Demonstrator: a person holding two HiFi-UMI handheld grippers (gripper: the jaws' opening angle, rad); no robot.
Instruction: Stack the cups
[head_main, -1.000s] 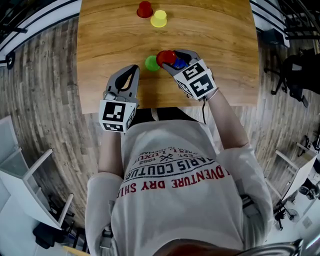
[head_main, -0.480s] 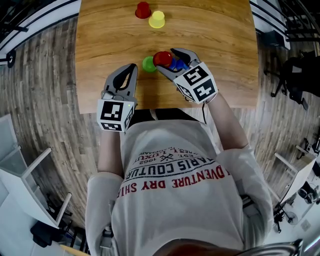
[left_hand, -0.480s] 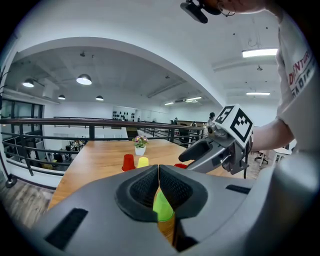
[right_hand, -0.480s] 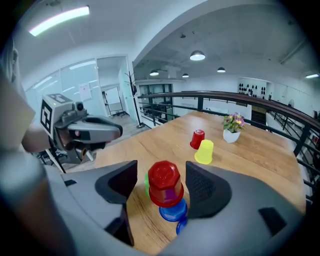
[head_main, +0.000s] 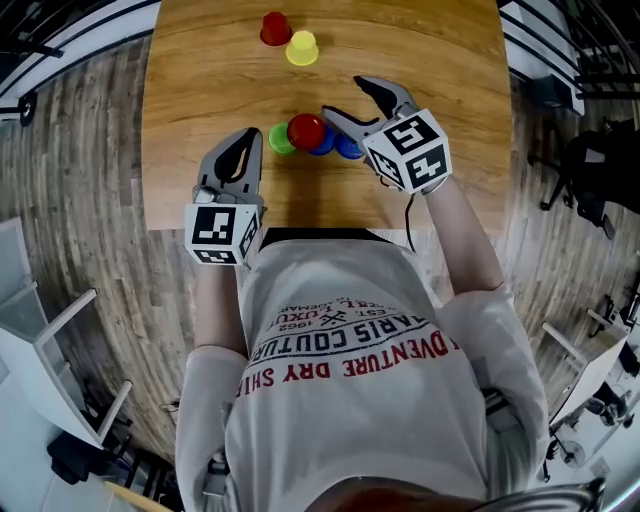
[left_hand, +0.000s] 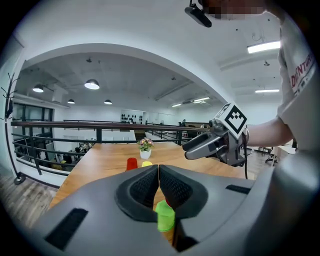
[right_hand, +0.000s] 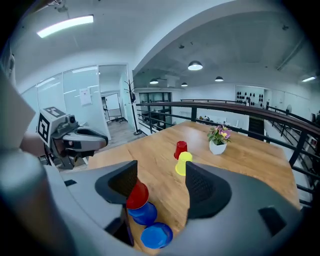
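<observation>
Wood table (head_main: 200, 70), plank floor (head_main: 80, 150), flower pot (right_hand: 218, 145) far end. Left gripper (left_hand: 158, 170) jaws together, empty. Right gripper (right_hand: 156, 185) jaws just opened wide, nothing between.

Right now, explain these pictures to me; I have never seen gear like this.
There is no robot here. A person holds the left hand-held gripper, shut and empty, and the right hand-held gripper, whose jaws have just been opening with nothing between them. One picture looks down from a camera on the person's head. The other two come from cameras riding on each tool. On the wooden table stand upside-down cups: a far red cup beside a yellow cup, then a green cup, a near red cup stacked on a blue cup, and a second blue cup.
</observation>
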